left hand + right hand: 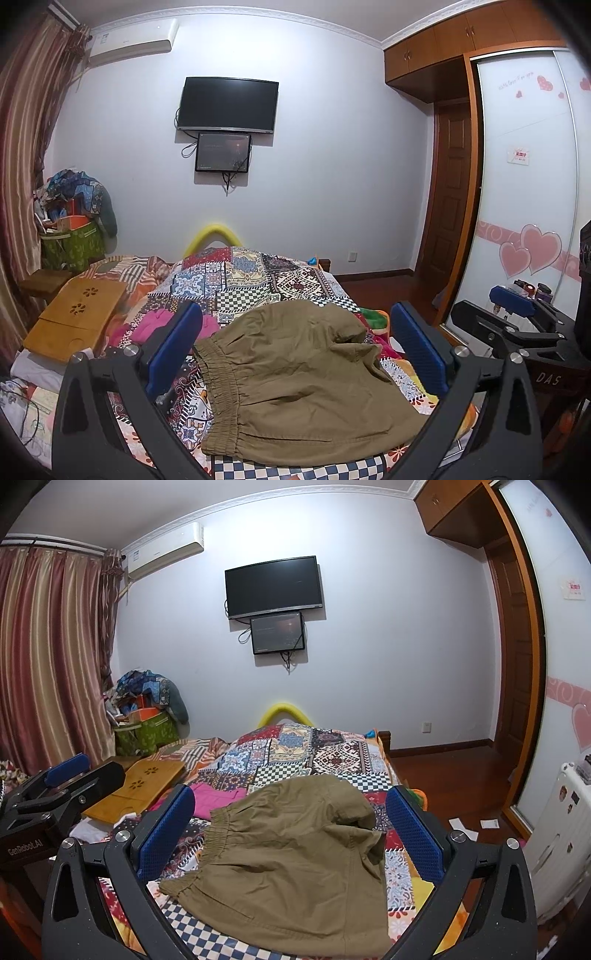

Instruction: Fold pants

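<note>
Khaki pants (pixel 295 384) lay bunched on the patchwork bed (pixel 258 273), seemingly part-folded; my left tongs (pixel 295 350) and right tongs (pixel 291 827) hovered wide open, empty.

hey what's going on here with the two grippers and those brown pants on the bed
A person is holding two grippers above the khaki pants, which lie in a folded-over heap on the patchwork bedspread. The left gripper and the right gripper both have their jaws wide open and hold nothing. Neither appears to touch the cloth. The fold looks partly done or finished.
</note>
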A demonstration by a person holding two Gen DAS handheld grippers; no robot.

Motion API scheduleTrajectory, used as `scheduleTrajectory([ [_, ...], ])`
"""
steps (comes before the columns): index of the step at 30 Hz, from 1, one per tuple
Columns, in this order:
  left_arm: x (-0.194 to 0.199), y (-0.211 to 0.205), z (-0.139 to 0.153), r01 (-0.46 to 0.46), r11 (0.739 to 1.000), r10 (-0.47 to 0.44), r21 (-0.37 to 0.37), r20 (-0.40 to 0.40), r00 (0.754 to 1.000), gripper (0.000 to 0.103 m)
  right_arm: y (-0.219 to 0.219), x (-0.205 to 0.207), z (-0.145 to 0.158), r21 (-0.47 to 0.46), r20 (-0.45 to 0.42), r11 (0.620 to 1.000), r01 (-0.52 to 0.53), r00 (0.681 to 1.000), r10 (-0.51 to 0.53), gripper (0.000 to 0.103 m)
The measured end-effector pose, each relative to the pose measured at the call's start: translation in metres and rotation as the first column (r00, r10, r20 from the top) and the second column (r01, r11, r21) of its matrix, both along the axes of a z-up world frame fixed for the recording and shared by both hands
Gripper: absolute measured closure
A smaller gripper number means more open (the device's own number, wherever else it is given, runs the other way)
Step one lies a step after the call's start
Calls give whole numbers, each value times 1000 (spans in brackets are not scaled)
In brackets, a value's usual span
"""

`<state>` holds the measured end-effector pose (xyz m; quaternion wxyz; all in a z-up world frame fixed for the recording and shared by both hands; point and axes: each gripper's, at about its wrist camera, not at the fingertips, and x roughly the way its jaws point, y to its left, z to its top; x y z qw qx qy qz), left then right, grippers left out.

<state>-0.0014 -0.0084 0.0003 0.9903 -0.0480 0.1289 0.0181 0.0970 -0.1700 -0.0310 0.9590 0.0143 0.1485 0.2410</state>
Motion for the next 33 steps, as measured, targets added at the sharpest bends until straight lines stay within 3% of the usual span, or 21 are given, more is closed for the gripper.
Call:
scheduleTrajectory([
  [33,6,1,-1,-10,1000,10,-8,-13,1000,0,0,3,-1,5,-20,1000,-7,1000,7,0],
])
